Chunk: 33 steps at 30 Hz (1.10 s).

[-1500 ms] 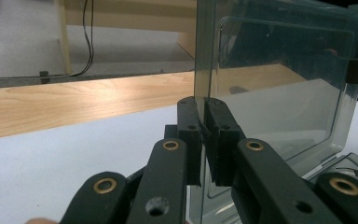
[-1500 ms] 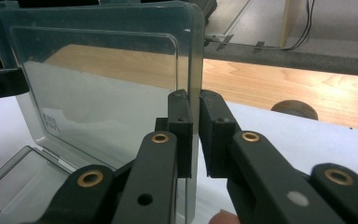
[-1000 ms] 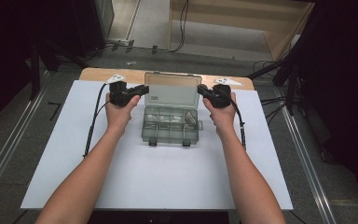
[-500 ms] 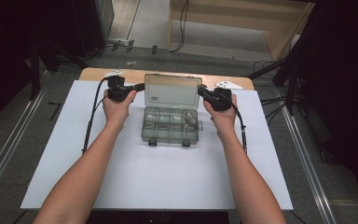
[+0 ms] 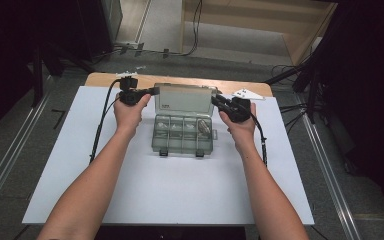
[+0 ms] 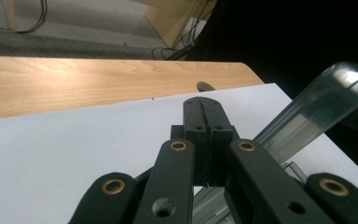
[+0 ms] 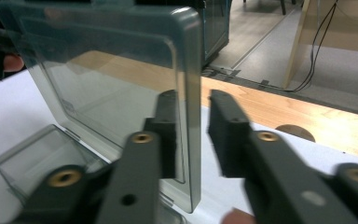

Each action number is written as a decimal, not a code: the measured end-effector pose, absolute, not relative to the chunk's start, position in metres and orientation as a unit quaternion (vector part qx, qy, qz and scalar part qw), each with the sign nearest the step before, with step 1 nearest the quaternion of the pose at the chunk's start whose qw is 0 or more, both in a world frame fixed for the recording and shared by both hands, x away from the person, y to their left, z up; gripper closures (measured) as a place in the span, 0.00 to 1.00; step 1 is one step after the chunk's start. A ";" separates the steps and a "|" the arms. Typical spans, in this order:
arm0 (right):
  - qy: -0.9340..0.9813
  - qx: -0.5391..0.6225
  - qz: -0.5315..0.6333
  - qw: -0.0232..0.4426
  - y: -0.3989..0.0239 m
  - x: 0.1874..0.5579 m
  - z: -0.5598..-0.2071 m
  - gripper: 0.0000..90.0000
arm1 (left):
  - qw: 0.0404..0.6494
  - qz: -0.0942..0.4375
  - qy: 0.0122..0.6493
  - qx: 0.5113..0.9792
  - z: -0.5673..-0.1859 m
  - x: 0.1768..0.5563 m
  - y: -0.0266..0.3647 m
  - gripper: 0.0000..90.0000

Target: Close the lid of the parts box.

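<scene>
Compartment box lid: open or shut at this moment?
Open. The lid stands raised behind the compartment box, whose compartments show uncovered from above; in the right gripper view its edge sits between the right hand-held gripper jaws.

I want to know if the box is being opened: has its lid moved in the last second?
Yes. The lid has swung up and back toward the wooden table edge behind it; the box base has stayed put on the white sheet.

Probably a lab: dark curtains (image 5: pixel 10 45), floor cables (image 5: pixel 195 25), aluminium rails (image 5: pixel 10 160).
</scene>
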State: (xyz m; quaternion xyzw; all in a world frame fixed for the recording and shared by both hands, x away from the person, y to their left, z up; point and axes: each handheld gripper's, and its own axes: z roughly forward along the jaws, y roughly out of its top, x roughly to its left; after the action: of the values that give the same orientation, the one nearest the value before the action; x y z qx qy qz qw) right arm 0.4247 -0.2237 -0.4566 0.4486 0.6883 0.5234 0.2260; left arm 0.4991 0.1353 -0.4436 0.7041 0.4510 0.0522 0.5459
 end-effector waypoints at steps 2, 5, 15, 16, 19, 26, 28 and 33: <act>0.682 0.456 0.531 0.213 -0.226 0.422 -0.455 0.54 | 0.550 0.054 0.445 0.705 -0.442 0.497 0.137 0.99; 0.679 0.452 0.540 0.206 -0.232 0.413 -0.456 0.49 | 0.553 0.059 0.436 0.708 -0.440 0.494 0.139 0.99; 0.665 0.471 0.542 0.205 -0.259 0.396 -0.465 0.75 | 0.561 0.046 0.410 0.718 -0.442 0.482 0.138 1.00; 0.662 0.475 0.542 0.204 -0.259 0.396 -0.464 0.80 | 0.563 0.047 0.408 0.718 -0.442 0.481 0.138 1.00; 0.662 0.470 0.550 0.197 -0.254 0.396 -0.461 0.84 | 0.566 0.048 0.403 0.717 -0.442 0.476 0.137 1.00; 0.663 0.466 0.556 0.188 -0.243 0.393 -0.456 0.91 | 0.566 0.053 0.383 0.728 -0.444 0.458 0.137 1.00; 0.661 0.468 0.558 0.181 -0.241 0.390 -0.456 0.94 | 0.567 0.053 0.379 0.730 -0.445 0.453 0.137 1.00; 0.673 0.461 0.549 0.181 -0.234 0.378 -0.457 0.97 | 0.566 0.056 0.366 0.736 -0.450 0.436 0.142 1.00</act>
State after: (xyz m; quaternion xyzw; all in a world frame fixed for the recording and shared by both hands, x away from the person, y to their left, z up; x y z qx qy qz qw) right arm 0.3780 -0.2335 -0.4572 0.4612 0.6729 0.5494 0.1807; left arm 0.4362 0.1418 -0.4500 0.7365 0.3658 0.0558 0.5663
